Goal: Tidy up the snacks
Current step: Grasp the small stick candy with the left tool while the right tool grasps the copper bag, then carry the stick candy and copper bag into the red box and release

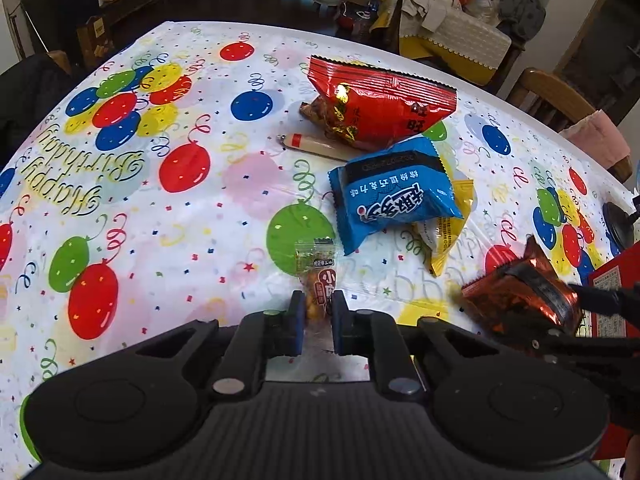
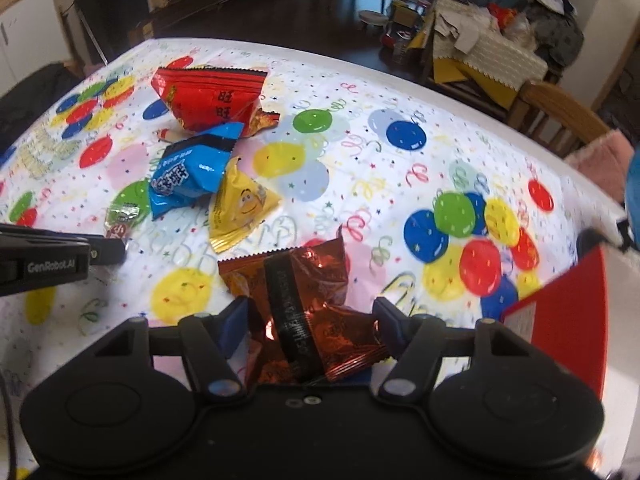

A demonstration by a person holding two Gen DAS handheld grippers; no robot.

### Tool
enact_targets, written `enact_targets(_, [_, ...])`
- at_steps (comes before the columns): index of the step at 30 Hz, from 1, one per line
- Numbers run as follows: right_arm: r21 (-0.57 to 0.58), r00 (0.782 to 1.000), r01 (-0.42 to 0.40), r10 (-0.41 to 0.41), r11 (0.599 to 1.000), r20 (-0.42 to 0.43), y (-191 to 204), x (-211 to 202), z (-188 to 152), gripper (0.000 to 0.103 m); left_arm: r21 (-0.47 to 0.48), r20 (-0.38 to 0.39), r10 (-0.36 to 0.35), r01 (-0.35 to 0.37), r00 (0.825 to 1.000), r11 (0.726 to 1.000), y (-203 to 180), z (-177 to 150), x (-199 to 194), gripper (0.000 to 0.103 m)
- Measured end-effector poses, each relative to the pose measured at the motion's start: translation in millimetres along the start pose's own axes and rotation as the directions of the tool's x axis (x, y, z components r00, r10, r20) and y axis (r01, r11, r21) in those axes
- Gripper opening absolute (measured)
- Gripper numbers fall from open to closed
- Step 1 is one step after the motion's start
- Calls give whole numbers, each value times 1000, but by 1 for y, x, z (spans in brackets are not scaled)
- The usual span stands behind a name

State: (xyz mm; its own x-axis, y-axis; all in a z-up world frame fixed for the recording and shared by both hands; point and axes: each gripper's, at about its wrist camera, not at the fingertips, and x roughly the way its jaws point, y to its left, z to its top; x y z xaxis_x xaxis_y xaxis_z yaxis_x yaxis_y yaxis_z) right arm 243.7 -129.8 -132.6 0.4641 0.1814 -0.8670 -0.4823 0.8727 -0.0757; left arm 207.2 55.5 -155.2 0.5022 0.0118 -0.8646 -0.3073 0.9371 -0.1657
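Observation:
My left gripper (image 1: 318,312) is shut on the near end of a small clear packet of orange snacks (image 1: 320,276), which lies on the balloon tablecloth (image 1: 180,240). In the right wrist view that packet (image 2: 120,220) shows at the left beside the left gripper's fingers (image 2: 108,250). My right gripper (image 2: 311,312) holds a crinkled orange-brown foil packet (image 2: 304,292), its pads touching both edges. The same foil packet (image 1: 520,292) sits at the right of the left wrist view. Beyond lie a red bag (image 1: 380,104), a blue packet (image 1: 396,196), a yellow packet (image 1: 448,236) and a sausage stick (image 1: 316,144).
A red box (image 2: 560,320) stands at the near right of the table. A wooden chair (image 2: 556,112) is behind the far right edge, with cluttered furniture past it. A dark chair back (image 1: 32,92) is at the left.

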Motion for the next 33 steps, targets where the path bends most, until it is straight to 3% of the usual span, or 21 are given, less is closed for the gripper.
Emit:
enact_targets(4, [46, 1000, -4, 5, 999, -7, 4, -9, -12, 53, 6, -2, -4, 4, 1000, 1000, 3, -3, -6, 13])
enact_targets(17, [176, 998, -14, 4, 984, 61, 6, -67, -44, 49, 40, 3, -36, 35, 999, 999, 1, -22, -46, 13])
enact_targets(33, [260, 987, 1, -42, 966, 152, -6, -149, -81, 49, 145, 52, -137, 128, 989, 981, -44, -44, -115, 13])
